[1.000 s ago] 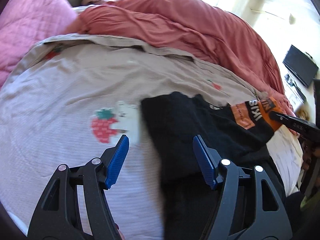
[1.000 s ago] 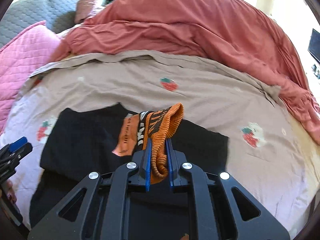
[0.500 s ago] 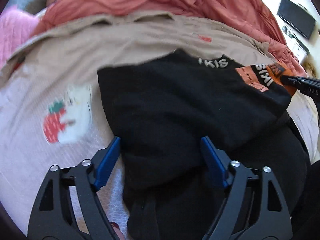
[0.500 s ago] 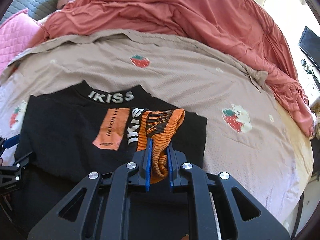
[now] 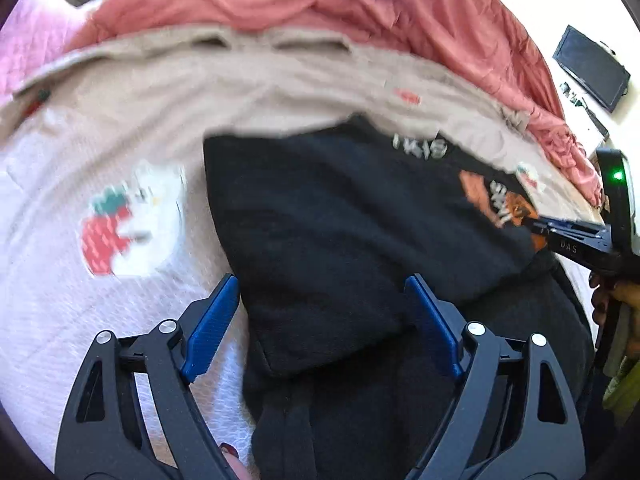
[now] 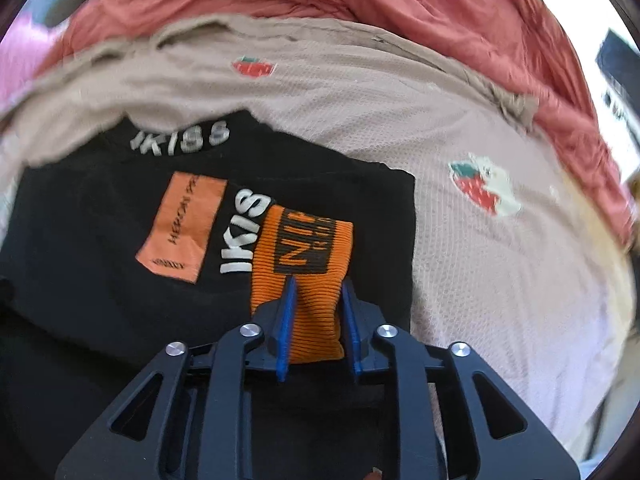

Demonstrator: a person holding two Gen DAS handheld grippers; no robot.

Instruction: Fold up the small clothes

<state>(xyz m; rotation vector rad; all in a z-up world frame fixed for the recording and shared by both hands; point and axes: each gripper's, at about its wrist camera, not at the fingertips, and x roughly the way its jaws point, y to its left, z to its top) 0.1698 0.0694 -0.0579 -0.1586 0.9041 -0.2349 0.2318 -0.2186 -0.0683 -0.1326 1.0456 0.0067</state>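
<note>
1. Presently, in the left wrist view, the left gripper (image 5: 320, 320) is seen with its jaws wide apart, set over the near left edge of the black garment (image 5: 332, 232). Nothing is gripped. The garment is laid flat on the pale strawberry-print sheet (image 5: 120, 160), with the red duvet (image 5: 320, 12) bunched behind it.

2. At the right edge of that view, the right gripper (image 5: 560, 228) is noted at the garment's orange cuff (image 5: 516, 208).

3. In the right wrist view, the right gripper (image 6: 316, 308) is found partly parted, with the orange cuff (image 6: 304, 264) lying between its fingers over the garment's chest print; a firm clamp cannot be confirmed.

4. A sleeve fold-in is judged to be in hand. Release of the cuff is called for next, then a grasp of the left edge.
</note>
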